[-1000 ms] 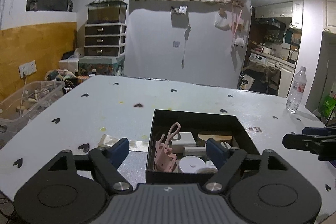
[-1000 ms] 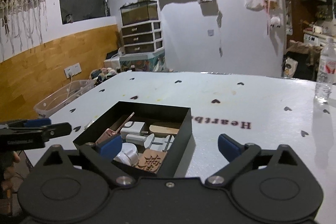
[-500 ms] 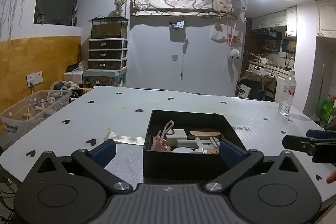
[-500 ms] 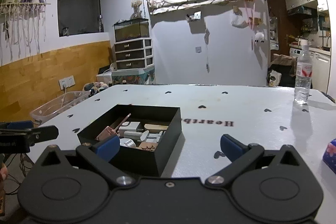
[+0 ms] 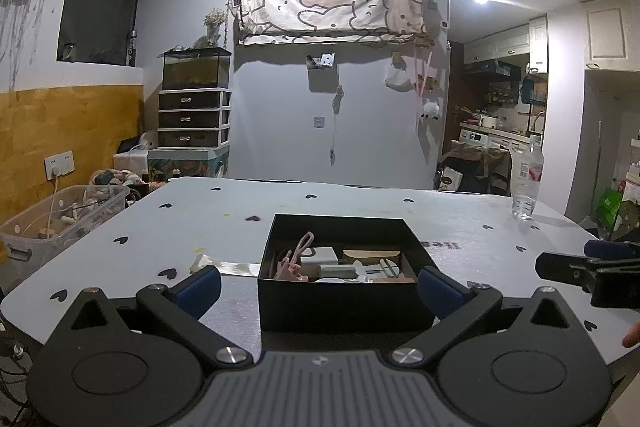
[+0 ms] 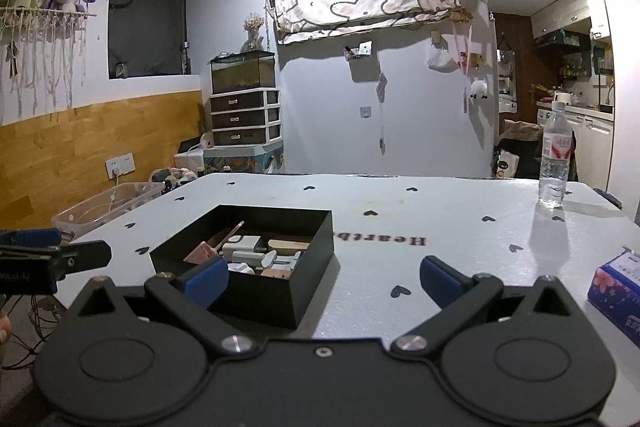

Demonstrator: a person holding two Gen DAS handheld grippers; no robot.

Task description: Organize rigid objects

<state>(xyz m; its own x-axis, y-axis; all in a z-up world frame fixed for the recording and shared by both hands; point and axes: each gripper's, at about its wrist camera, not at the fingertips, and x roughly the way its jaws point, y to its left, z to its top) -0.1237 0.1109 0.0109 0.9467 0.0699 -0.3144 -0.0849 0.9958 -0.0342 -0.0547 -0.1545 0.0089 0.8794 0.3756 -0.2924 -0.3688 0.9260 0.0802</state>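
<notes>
A black open box (image 5: pixel 344 301) stands near the front edge of the white heart-print table (image 5: pixel 360 205); it also shows in the right wrist view (image 6: pixel 260 291). Inside lie several small items: a pink clip (image 5: pixel 298 259), white blocks (image 5: pixel 322 255) and a tan wooden piece (image 5: pixel 372 254). My left gripper (image 5: pixel 318 287) is open and empty, held back from the box with the box's front wall between its fingers. My right gripper (image 6: pixel 320 277) is open and empty, to the right of the box and behind it.
A water bottle (image 6: pixel 555 163) stands at the table's far right. A blue tissue pack (image 6: pixel 618 289) lies at the right edge. A strip of clear plastic (image 5: pixel 226 267) lies left of the box. A clear storage bin (image 5: pixel 56 219) stands off the table's left side.
Both grippers have pulled back and dropped lower, away from the box, so the view is now level with the table. Both stayed open and empty.
</notes>
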